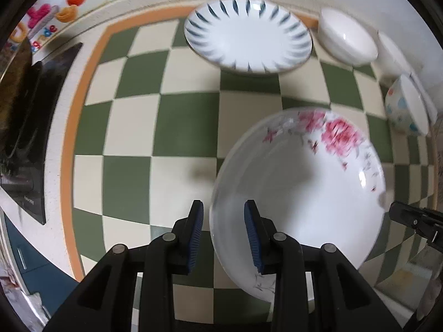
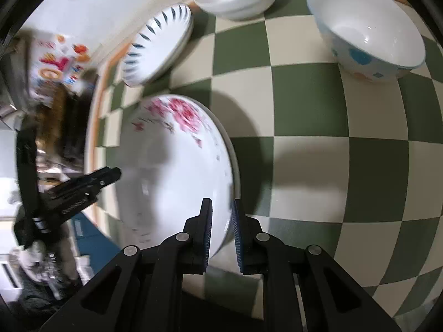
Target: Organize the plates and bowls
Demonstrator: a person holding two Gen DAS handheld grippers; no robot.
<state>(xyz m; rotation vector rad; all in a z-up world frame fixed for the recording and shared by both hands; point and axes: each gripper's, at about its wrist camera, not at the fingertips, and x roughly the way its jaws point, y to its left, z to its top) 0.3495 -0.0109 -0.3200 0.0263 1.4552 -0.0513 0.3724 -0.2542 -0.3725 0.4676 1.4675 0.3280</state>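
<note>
A white plate with pink flowers (image 1: 299, 188) is held tilted above the green-and-cream checked mat (image 1: 133, 138). My left gripper (image 1: 224, 235) straddles its near-left rim with a wide gap between the pads, so it looks open. My right gripper (image 2: 223, 232) is shut on the plate's right rim (image 2: 177, 171). Its tip shows at the right edge of the left wrist view (image 1: 409, 218). A white plate with blue dashes (image 1: 249, 36) lies at the back, also seen in the right wrist view (image 2: 157, 44).
White bowls (image 1: 346, 38) stand to the right of the blue-dash plate. A dotted bowl (image 2: 368, 27) stands further right. A black cooktop (image 1: 30, 127) lies left of the mat. Colourful stickers (image 1: 55, 8) are on the back wall.
</note>
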